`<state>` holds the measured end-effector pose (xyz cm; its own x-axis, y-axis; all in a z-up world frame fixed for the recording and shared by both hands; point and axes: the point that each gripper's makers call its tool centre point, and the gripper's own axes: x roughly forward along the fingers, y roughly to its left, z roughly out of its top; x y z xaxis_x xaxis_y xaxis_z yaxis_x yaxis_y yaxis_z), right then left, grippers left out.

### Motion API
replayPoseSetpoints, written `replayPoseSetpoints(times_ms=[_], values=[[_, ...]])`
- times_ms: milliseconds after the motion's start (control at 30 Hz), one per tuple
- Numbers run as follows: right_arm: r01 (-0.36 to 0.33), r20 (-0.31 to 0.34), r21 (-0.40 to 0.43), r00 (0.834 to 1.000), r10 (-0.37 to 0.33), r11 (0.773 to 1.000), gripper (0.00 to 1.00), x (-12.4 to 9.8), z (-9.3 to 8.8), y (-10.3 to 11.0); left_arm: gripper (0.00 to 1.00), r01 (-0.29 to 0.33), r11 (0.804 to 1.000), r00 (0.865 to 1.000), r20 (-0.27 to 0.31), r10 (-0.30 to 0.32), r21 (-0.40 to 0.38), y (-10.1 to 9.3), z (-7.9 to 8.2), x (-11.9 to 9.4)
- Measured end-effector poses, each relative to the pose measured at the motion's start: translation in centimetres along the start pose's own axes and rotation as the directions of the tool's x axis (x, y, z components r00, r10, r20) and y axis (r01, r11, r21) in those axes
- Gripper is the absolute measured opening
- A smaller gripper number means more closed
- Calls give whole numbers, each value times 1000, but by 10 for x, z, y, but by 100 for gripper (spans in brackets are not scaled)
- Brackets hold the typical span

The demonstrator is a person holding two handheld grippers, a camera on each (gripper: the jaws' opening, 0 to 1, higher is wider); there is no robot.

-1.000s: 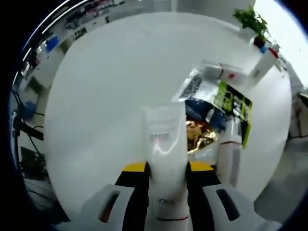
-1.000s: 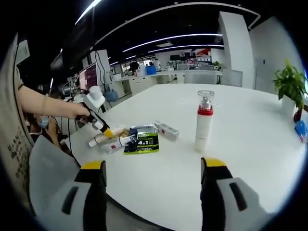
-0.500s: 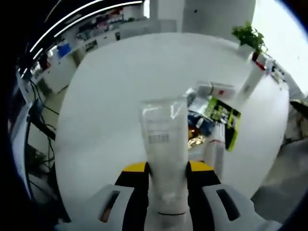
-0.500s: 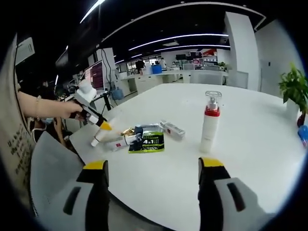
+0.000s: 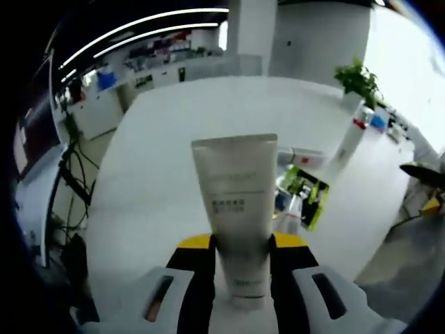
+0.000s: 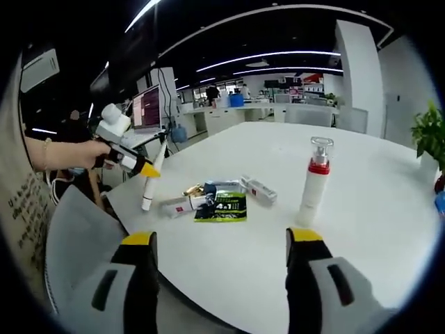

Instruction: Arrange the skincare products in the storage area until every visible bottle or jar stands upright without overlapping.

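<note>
My left gripper (image 5: 240, 245) is shut on a white squeeze tube (image 5: 235, 202), whose flat crimped end points away from the camera. In the right gripper view the left gripper (image 6: 142, 167) holds that tube (image 6: 151, 182) steeply tilted, cap end down, near the table's left edge. A white pump bottle (image 6: 313, 182) with a red collar stands upright; it also appears at the far right as the pump bottle (image 5: 350, 139). A green sachet (image 6: 224, 207), a small white box (image 6: 259, 189) and a short white tube (image 6: 179, 204) lie flat together. My right gripper (image 6: 221, 240) is open and holds nothing.
The white round table (image 6: 361, 236) has bare surface in front of and around the pile. A potted plant (image 6: 427, 132) stands at the far right edge. A person's hand (image 6: 76, 153) holds the left gripper. Office desks and monitors lie beyond the table.
The left gripper has lifted the white tube up off the pile and moved it toward the table's left edge, tilting it steeper. The right gripper has stayed open.
</note>
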<state>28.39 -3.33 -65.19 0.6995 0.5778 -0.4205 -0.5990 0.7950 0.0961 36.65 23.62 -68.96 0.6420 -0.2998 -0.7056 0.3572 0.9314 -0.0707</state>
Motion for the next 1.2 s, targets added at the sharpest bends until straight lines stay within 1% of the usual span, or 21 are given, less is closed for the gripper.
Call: replayPoseSetpoints(times_ms=[200, 300, 333, 367, 400, 433, 467, 533, 567, 633, 700, 767, 867, 900, 967, 1033, 1100, 1200], values=[[-15, 20, -5, 1000, 15, 1000, 75, 0, 6, 5, 26, 14, 1000, 999, 45, -14, -3, -13, 9, -14], [-33, 59, 31, 998, 31, 999, 75, 1, 15, 10, 26, 25, 1000, 997, 68, -25, -1, -21, 15, -22], [-42, 72, 40, 997, 39, 998, 75, 2, 19, 13, 26, 34, 999, 996, 84, -34, 0, -24, 18, -26], [-46, 75, 39, 996, 43, 998, 75, 3, 22, 15, 26, 40, 999, 995, 91, -40, 0, -26, 19, -26], [-53, 79, 38, 996, 50, 998, 75, 4, 25, 17, 26, 67, 998, 990, 124, -65, -10, -32, 25, -30], [-56, 81, 37, 995, 53, 998, 74, 5, 26, 18, 26, 81, 997, 987, 140, -77, -18, -36, 27, -32], [-69, 91, 29, 994, 67, 997, 74, 7, 32, 23, 26, 96, 995, 984, 157, -90, -27, -40, 31, -36], [-86, 110, 17, 990, 84, 996, 74, 11, 41, 29, 26, 101, 994, 981, 166, -95, -27, -44, 33, -40], [-104, 129, 6, 986, 102, 995, 74, 14, 52, 35, 26, 106, 994, 979, 179, -100, -22, -50, 37, -45], [-128, 157, -9, 979, 128, 992, 73, 17, 65, 44, 26, 117, 993, 976, 188, -113, -11, -57, 40, -49], [-149, 182, -8, 972, 148, 989, 73, 19, 76, 51, 26, 129, 992, 973, 196, -125, -5, -64, 42, -54], [-177, 214, -9, 961, 175, 984, 72, 21, 91, 62, 26, 139, 990, 969, 205, -136, 2, -72, 44, -60], [-203, 241, -14, 950, 200, 979, 71, 23, 104, 73, 26, 154, 988, 965, 216, -151, 4, -80, 45, -65], [-213, 249, -11, 946, 209, 977, 71, 24, 108, 77, 26, 155, 988, 964, 219, -153, 6, -82, 46, -66], [-237, 263, -1, 937, 228, 972, 70, 24, 115, 85, 26, 166, 986, 959, 231, -166, 20, -92, 48, -72], [-254, 268, 13, 933, 241, 967, 67, 26, 120, 91, 26, 165, 986, 956, 240, -168, 33, -96, 49, -75], [-278, 274, 21, 925, 262, 960, 63, 27, 124, 97, 26, 162, 986, 954, 247, -169, 51, -102, 49, -80], [-307, 274, 41, 919, 285, 951, 57, 30, 128, 106, 26, 160, 984, 950, 259, -174, 77, -112, 48, -85]])
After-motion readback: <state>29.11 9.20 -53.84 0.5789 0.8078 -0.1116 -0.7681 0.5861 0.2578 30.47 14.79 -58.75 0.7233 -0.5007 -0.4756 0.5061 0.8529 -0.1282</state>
